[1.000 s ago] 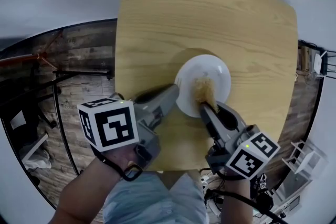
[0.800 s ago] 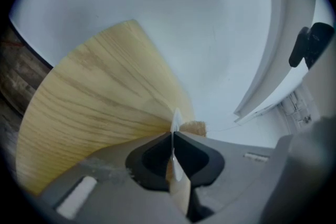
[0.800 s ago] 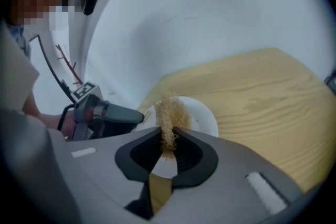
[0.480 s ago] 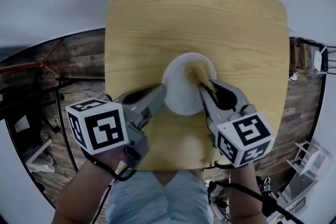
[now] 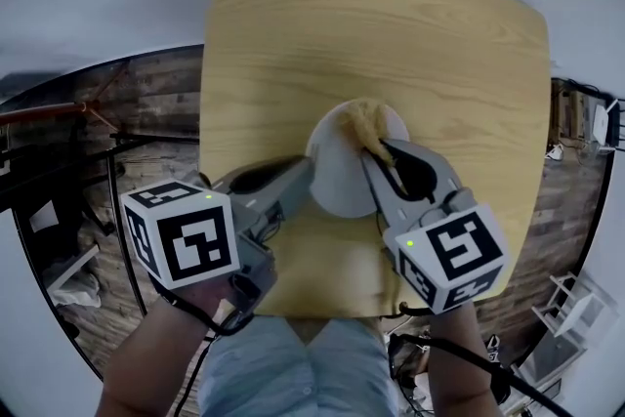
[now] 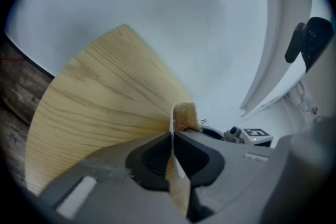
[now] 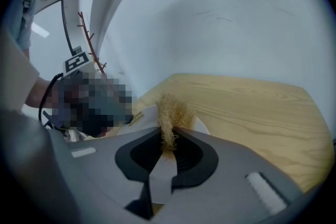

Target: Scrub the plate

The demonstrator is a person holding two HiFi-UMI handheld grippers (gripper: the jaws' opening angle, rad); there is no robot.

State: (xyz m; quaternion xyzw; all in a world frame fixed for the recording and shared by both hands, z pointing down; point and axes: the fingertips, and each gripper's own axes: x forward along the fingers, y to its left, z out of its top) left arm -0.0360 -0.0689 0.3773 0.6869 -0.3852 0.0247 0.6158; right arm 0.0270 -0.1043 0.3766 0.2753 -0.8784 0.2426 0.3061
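A white plate [image 5: 337, 173] is over the near middle of the wooden table [image 5: 391, 34]. My left gripper [image 5: 311, 176] is shut on its left rim; in the left gripper view the plate [image 6: 172, 128] shows edge-on between the jaws of the left gripper [image 6: 173, 136]. My right gripper [image 5: 376, 149] is shut on a tan fibrous scrubber [image 5: 361, 122], which lies against the plate's far rim. In the right gripper view the scrubber [image 7: 170, 113] sticks out past the right gripper [image 7: 168, 140], over the plate [image 7: 149, 115].
The table's near edge [image 5: 322, 308] runs just below both grippers, close to the person's body. Dark plank floor [image 5: 137, 132] and a black metal frame [image 5: 107, 200] lie to the left. A white wall is beyond the table.
The right gripper has pushed the scrubber from the middle of the plate to its far rim. The left gripper has kept its hold on the plate's left rim.
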